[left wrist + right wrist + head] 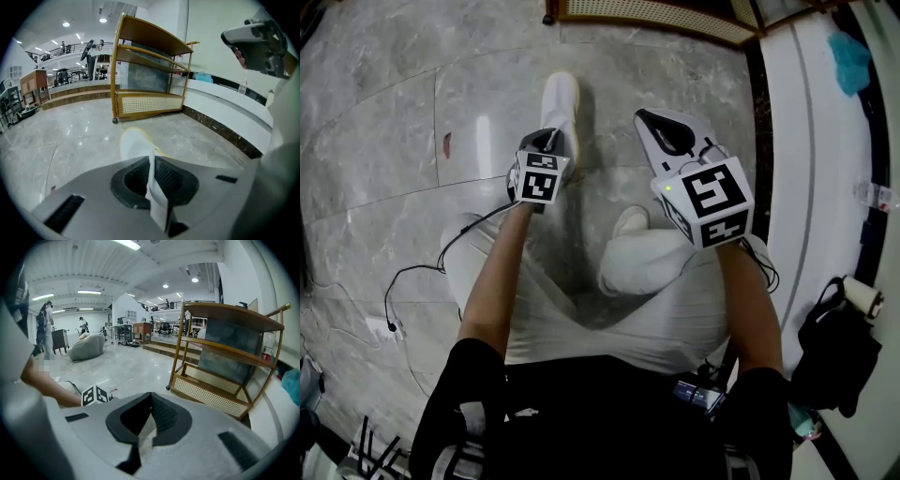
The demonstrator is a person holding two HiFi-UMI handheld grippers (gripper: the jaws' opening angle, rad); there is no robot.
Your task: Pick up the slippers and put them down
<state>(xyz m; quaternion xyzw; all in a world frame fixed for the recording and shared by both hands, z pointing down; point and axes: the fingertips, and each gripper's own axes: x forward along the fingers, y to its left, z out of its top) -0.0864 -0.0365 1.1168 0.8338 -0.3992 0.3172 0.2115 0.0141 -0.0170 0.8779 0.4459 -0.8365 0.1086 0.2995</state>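
In the head view your left gripper (549, 148) covers the near end of the slipper (561, 98). In the left gripper view its grey body hides all but the slipper's far end. Your knee (647, 262) hides most of the white shoe (630, 220). The wooden rack (656, 13) is cut off at the top. The far people (47, 326) are too small to make out.

The floor (384, 141) is glossy grey stone, smooth and veined. The slipper (560, 103) looks like soft, matt white cloth with a yellowish sole rim, and the rack (150, 75) is varnished wood with a woven cane panel. The left gripper (151, 159) and right gripper (149, 399) have matt grey plastic shells and black ribbed pads (162, 414)
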